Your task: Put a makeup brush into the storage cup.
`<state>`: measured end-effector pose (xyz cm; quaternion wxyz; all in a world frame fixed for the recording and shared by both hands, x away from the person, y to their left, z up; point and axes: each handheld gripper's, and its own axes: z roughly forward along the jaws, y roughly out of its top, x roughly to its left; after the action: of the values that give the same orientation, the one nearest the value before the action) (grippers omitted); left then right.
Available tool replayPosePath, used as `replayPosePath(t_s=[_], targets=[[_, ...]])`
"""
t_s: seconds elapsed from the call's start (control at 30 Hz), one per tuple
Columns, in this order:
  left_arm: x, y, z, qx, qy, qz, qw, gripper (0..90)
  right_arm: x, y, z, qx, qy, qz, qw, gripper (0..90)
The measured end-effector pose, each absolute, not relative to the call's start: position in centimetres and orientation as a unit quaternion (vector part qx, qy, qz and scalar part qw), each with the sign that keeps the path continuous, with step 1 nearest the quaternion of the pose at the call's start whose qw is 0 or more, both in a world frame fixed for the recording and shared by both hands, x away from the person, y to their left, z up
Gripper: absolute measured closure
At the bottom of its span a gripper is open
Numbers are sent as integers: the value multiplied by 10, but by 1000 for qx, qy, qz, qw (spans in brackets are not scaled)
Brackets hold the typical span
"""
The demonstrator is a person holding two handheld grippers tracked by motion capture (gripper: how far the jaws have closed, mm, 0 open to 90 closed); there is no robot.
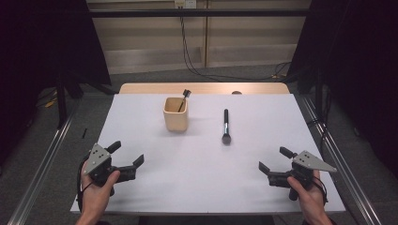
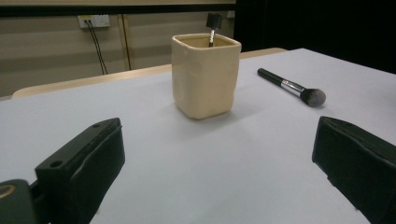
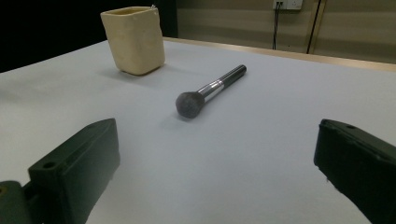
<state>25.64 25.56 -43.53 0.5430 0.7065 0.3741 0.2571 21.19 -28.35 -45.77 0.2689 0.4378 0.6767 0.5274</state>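
Between both spread-wide, empty claws (image 1: 127, 154) (image 1: 272, 158) lies the makeup brush (image 1: 225, 125); beside it, unobstructed, the cup (image 1: 175, 114).

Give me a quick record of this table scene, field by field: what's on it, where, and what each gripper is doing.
surface: white table
cup: cream, square, upright, far centre-left
in cup: small brush, leaning, head sticking out
makeup brush: lying flat right of cup, apart from it, bristles toward the person
left gripper: open, holds nothing, near left edge
right gripper: open, holds nothing, near right edge
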Motion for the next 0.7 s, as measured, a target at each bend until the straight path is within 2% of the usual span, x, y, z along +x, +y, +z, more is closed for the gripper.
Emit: replayPosePath(t_s=[0.2, 0.7], targets=[[246, 266, -440, 698, 390, 262, 540, 25, 210, -285, -457, 436, 676, 528, 272, 0], [239, 271, -444, 706, 381, 259, 537, 25, 211, -283, -456, 432, 678, 529, 270, 0]])
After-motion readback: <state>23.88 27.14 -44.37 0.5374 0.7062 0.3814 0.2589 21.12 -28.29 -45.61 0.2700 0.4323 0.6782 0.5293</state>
